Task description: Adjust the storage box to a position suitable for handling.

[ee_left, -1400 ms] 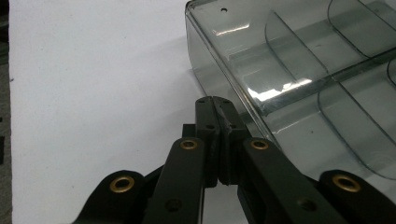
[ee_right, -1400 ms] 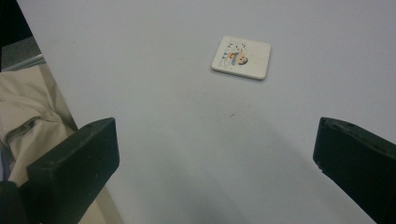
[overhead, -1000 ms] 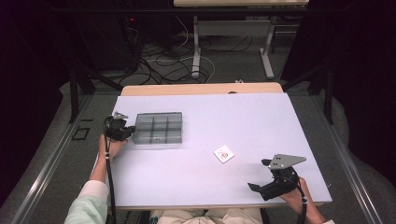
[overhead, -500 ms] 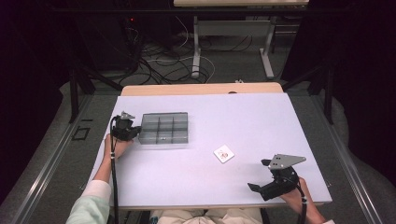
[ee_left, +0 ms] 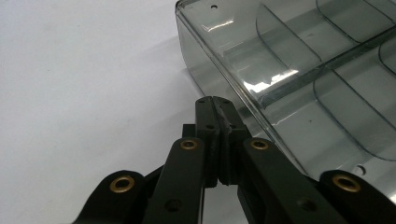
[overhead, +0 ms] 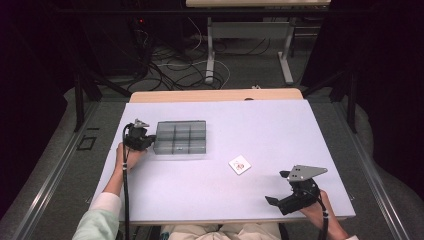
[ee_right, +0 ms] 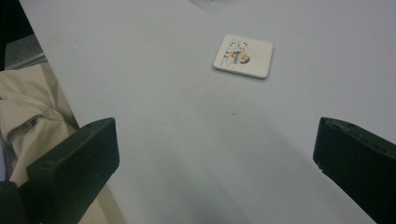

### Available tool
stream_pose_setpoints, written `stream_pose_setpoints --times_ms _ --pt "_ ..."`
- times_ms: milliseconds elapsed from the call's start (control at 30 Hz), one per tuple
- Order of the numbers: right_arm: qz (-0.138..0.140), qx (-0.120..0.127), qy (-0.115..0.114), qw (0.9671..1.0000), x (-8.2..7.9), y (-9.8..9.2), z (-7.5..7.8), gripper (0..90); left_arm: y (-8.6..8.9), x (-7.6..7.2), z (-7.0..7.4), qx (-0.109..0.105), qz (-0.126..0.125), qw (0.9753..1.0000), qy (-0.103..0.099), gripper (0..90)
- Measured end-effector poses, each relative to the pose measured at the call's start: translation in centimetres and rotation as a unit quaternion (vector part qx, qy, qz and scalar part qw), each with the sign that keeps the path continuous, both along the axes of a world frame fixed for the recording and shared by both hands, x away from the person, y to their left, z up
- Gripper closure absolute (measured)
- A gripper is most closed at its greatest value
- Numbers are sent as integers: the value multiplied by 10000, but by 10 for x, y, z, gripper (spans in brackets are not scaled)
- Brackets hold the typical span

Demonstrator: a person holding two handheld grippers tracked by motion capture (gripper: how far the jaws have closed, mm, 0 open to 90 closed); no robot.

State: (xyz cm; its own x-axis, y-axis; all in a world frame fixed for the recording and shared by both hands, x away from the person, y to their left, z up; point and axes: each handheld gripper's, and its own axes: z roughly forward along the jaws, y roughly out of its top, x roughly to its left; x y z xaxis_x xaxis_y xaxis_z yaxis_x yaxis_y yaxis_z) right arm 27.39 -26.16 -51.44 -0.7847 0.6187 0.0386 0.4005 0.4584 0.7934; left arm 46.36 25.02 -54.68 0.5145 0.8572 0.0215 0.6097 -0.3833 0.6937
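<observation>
**Black claws, pale sleeve, beige trousers**

The left claw (overhead: 145, 141) is black, with brass-coloured rivets in its linkage bars. A black cable trails from it along the person's forearm. That arm wears a light mint-green sleeve (overhead: 97, 220) with a white cuff. The right claw (overhead: 280, 201) is black too, with broad, blunt jaw pads, and it carries a grey three-cornered plate (overhead: 303, 172) with small holes on top. Beige trousers (ee_right: 28, 112) show beside the tabletop (overhead: 260, 125) edge.

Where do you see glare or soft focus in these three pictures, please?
Left gripper view: bright glare streaks on the clear divided tray, with the left gripper sharp. Right gripper view: the right gripper is soft, the small picture tile sharp. High view: dark surroundings, evenly lit table.
</observation>
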Motion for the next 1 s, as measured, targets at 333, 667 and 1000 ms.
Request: stream_pose_setpoints --times_ms 333,667,1000 --pt "60 10 -17 10000 0 0 0 0 -10 -1 1 -118 -101 9999 51 897" --pt "61 11 -19 10000 0 0 0 0 -24 -1 1 -145 -237 9996 54 897" --pt "56 15 -15 10000 0 0 0 0 -46 -3 2 -118 -465 9988 50 897"
